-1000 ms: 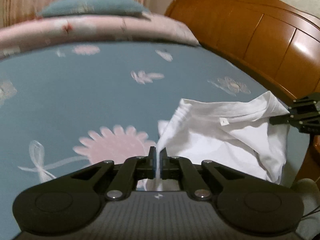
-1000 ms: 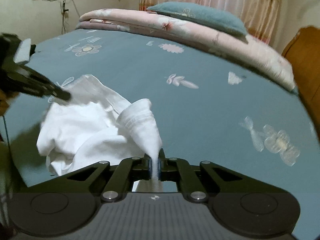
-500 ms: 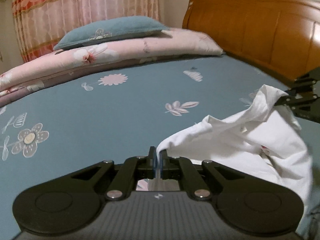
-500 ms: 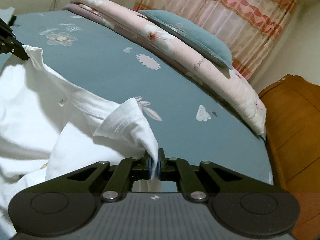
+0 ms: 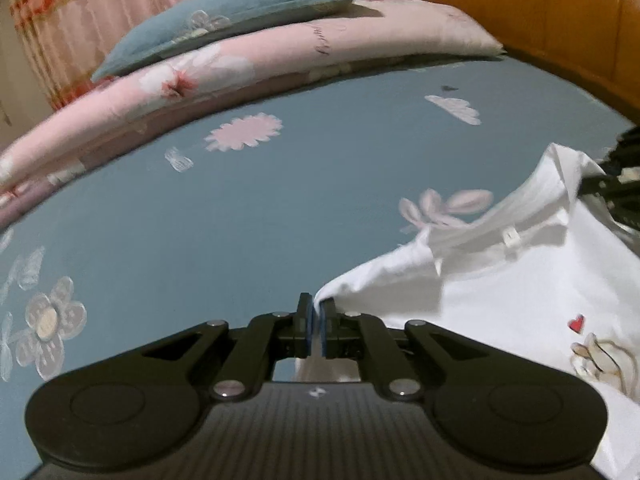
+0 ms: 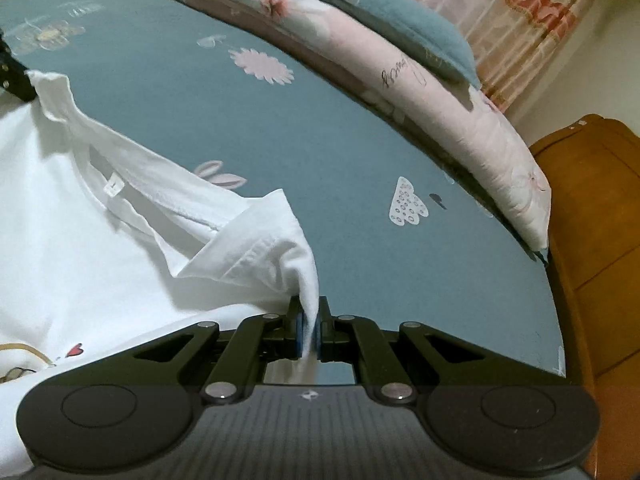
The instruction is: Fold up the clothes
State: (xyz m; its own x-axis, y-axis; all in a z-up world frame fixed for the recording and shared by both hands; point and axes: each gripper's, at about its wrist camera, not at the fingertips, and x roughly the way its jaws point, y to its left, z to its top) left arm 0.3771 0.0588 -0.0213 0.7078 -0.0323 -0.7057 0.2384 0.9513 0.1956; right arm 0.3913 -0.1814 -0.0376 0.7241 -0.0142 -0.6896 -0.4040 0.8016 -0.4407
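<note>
- Left wrist view: left gripper (image 5: 318, 317) clamped on one shoulder corner of the white shirt (image 5: 520, 296). Garment runs rightward to the right gripper (image 5: 616, 188), collar edge strung between, over the blue bedsheet (image 5: 200, 220).
- Right wrist view: right gripper (image 6: 307, 328) pinched shut on the opposite sleeve. Shirt body (image 6: 80, 248) lies leftward; left gripper (image 6: 14, 76) holds the far corner.

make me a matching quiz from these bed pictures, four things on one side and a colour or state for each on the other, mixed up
Things:
1. pillow
2. headboard
3. shirt
4. left gripper

Colour or state:
A. white, with a small red heart print
B. shut on cloth
C. blue-grey, lying on top of the folded pink quilt
D. orange-brown wood

Pairs: 1-C, 2-D, 3-A, 4-B
</note>
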